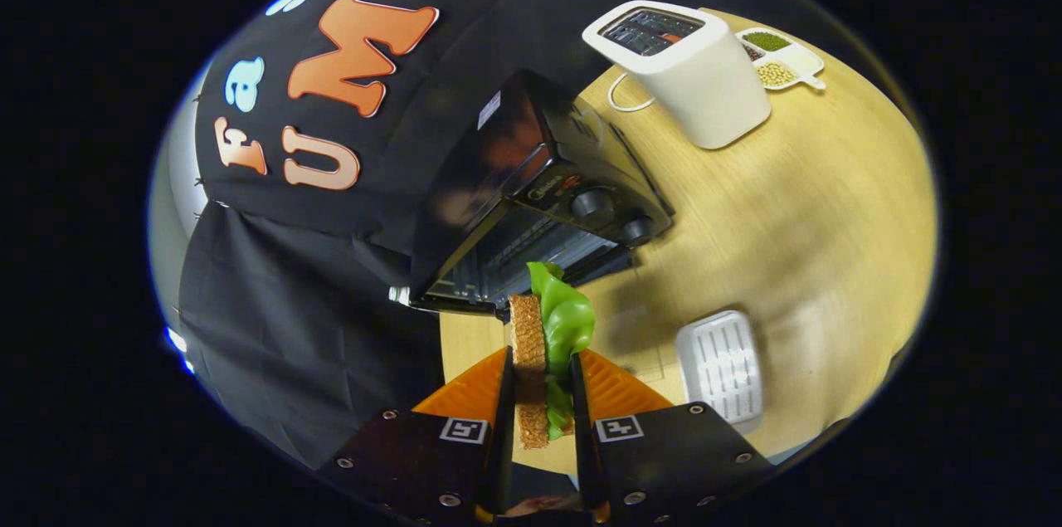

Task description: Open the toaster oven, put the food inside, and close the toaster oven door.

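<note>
1. Nearest, a sandwich (543, 361) of toasted bread and green lettuce is seen clamped between the two fingers of the tool (539, 394); both fingers are pressed against its sides, so the food is judged to be firmly gripped and lifted clear of the bench (813, 203).
2. Just beyond the fingers, to one side, a white ridged tray (720, 365) is seen lying on the bench, with nothing on it.
3. Just ahead of the sandwich, the toaster oven (539, 203) is found with its door (452, 295) dropped open; the wire rack inside can be made out through the opening. The upper end of the lettuce is lined up near the mouth of the oven but is not yet inside.
4. Further off, a white pop-up toaster (684, 75) is seen standing on the bench, and beyond it a divided dish (784, 58) of beans or grains.
5. Progress is judged as follows: the opening of the door is done and the food is picked up; the placing of the sandwich on the rack, the release, and the closing of the door are left to be done.
</note>
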The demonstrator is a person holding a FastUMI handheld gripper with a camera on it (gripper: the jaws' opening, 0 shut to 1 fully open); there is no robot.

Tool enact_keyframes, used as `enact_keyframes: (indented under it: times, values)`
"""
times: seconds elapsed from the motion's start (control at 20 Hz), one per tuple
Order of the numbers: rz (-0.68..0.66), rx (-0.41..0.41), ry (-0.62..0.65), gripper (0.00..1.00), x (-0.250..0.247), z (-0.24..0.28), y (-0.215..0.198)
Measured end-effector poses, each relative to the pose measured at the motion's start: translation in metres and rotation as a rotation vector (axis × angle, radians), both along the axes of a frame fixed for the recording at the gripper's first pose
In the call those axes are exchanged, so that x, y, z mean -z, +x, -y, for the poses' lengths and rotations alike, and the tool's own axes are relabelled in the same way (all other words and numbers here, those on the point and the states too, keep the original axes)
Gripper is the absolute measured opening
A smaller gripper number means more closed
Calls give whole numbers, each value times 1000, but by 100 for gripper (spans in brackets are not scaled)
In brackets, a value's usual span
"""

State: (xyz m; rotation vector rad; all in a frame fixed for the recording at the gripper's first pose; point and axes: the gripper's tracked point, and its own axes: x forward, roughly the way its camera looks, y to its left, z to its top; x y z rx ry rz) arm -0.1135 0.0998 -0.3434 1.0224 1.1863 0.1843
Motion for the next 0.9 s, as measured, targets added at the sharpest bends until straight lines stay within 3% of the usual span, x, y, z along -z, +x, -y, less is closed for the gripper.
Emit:
enact_keyframes:
  times: [0.2,0.35,0.9]
  values:
    - [16,114,30,33,3,-37,24]
    - [25,246,82,33,5,-62,42]
    - [131,531,64,35,39,-107,88]
